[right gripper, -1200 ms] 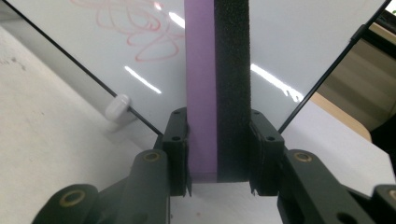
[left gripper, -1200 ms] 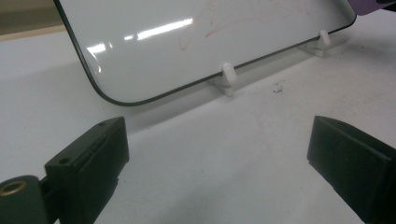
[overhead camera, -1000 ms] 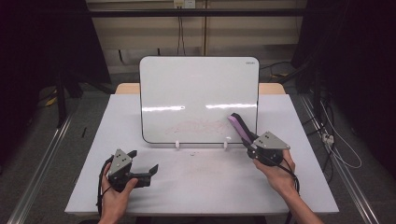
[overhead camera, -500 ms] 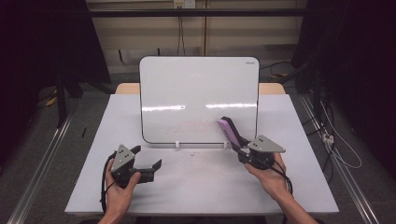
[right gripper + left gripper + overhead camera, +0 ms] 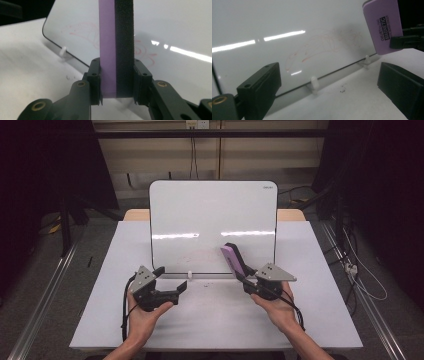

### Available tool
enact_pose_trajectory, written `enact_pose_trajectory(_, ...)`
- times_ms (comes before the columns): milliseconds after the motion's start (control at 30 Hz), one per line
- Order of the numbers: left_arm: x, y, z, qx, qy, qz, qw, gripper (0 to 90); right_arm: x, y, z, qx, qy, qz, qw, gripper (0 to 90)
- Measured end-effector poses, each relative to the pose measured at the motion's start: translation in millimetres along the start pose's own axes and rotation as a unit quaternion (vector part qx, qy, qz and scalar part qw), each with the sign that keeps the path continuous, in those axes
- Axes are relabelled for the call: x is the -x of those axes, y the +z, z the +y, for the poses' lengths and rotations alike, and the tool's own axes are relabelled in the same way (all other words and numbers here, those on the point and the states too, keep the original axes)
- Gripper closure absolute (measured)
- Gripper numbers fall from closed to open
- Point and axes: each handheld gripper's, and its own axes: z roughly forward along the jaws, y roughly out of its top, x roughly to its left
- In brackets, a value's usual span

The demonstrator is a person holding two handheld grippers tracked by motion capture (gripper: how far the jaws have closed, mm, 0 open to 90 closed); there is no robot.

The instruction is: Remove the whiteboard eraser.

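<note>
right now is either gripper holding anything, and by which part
The right gripper holds the purple eraser by its lower end, fingers on the purple back and black felt face. The left gripper holds nothing.

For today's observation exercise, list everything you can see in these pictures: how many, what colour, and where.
Whiteboard: one, white with a dark edge, upright at the table's far middle.
Red marker traces: faint smears, low on the whiteboard.
White feet: two, under the whiteboard's bottom edge.
Eraser: one, purple with a black pad, held in front of the whiteboard's lower right.
Table: one, white top.
Left claw: one, black, open, in the left hand.
Right claw: one, black, shut on the eraser.
Hands: two, at the near edge.
</note>
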Motion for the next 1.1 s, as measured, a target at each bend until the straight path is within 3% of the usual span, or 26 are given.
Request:
enact_pose_trajectory(100, 6.9, 10.0, 2.9, 0.004, -0.001, -0.011, 0.9999, 4.8, -5.3, 2.4, -0.4, -0.002, -0.004, 0.013, 0.9999, 65.1)
enact_pose_trajectory(200, 13.0, 16.7, 9.4, 0.02, 0.008, -0.02, 0.9996, 4.6, -6.7, 3.0, 0.1, 0.003, 0.011, 0.02, 0.9997, 65.1)
enact_pose_trajectory(433, 20.1, 27.0, 17.3, 0.032, 0.008, -0.034, 0.9989, 4.4, -14.5, 8.8, 1.0, 0.01, 0.036, 0.037, 0.9986, 65.1)
enact_pose_trajectory(600, 22.5, 32.1, 17.0, 0.065, -0.017, -0.025, 0.9974, 4.3, -23.0, 13.5, 1.0, 0.022, 0.076, 0.06, 0.995, 65.0)
enact_pose_trajectory(667, 24.4, 33.2, 15.8, 0.064, -0.026, -0.032, 0.9971, 4.3, -28.5, 14.8, 0.2, 0.026, 0.087, 0.069, 0.9935, 65.1)
enact_pose_trajectory(800, 29.2, 37.2, 13.7, 0.068, -0.031, -0.039, 0.9964, 4.3, -37.9, 19.1, 1.7, 0.035, 0.086, 0.079, 0.9926, 65.0)
enact_pose_trajectory(933, 32.1, 41.1, 17.4, 0.092, -0.056, -0.043, 0.9932, 5.3, -40.7, 24.7, 3.0, 0.044, 0.085, 0.077, 0.9924, 65.1)
enact_pose_trajectory(1100, 33.7, 47.7, 16.5, 0.094, -0.067, -0.054, 0.9918, 10.5, -42.8, 30.1, 1.7, 0.047, 0.093, 0.076, 0.9916, 65.0)
